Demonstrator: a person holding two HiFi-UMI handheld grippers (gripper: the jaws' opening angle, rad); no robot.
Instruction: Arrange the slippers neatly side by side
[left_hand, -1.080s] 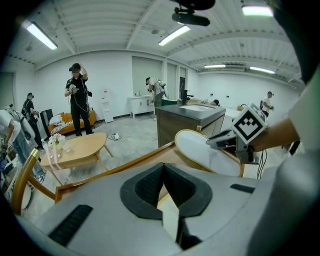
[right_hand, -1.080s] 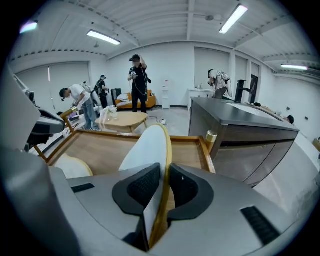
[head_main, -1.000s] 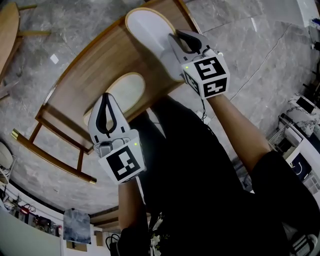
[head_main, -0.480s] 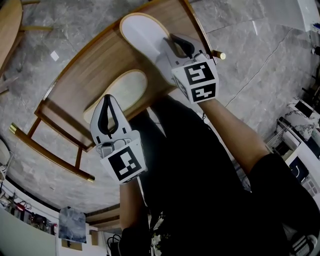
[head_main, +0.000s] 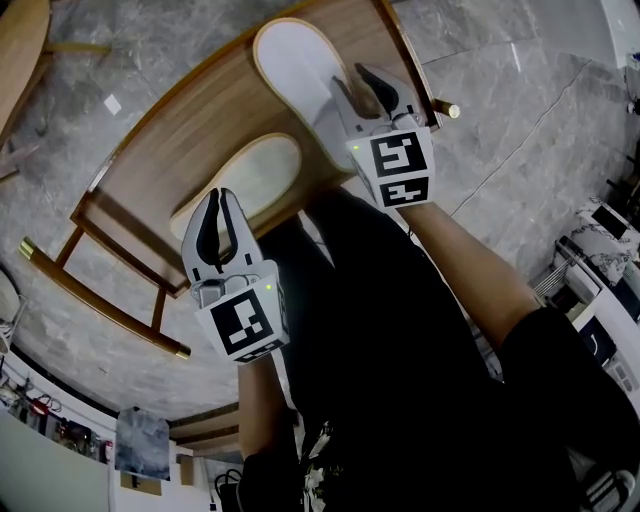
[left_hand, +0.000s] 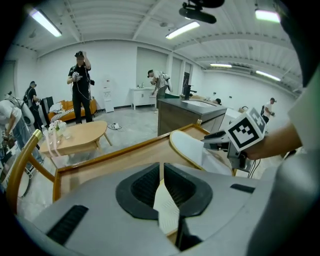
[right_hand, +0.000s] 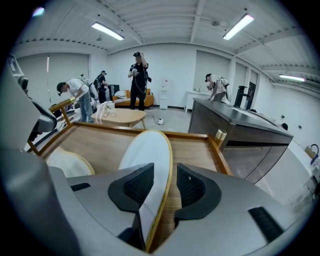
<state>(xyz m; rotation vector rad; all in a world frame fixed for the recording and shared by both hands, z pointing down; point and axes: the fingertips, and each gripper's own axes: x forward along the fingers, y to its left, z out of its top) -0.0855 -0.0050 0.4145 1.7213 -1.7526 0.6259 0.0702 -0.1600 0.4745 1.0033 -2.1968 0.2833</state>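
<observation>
Head view: wooden table (head_main: 165, 130) w/ raised rim stands on grey stone floor (head_main: 520, 110). Two slippers lie on it. Cream slipper (head_main: 255, 170) sits near the table's front edge; white slipper (head_main: 295, 65) is further back and to the right, the two apart and not yet lined up. L gripper (head_main: 217, 200) points at the cream slipper's near end. R gripper (head_main: 362, 80) is over the white slipper's near right edge.

Left gripper view: L gripper (left_hand: 161, 172) jaws are closed tight, pads pinching the thin edge of the cream slipper (left_hand: 166, 210), which runs down btwn them. White slipper (left_hand: 187, 147) is ahead and right, w/ R gripper (left_hand: 212, 139) at its side. Table (left_hand: 115, 157) spreads beyond; people stand in bkgd.

Right gripper view: R gripper (right_hand: 166, 172) jaws have just been opening and stand apart. The tan rim of the white slipper (right_hand: 147, 150) passes btwn them, w/ a clear gap on the right pad's side, so no grip. Cream slipper (right_hand: 70, 162) lies off to the left on the table (right_hand: 100, 142).
</observation>
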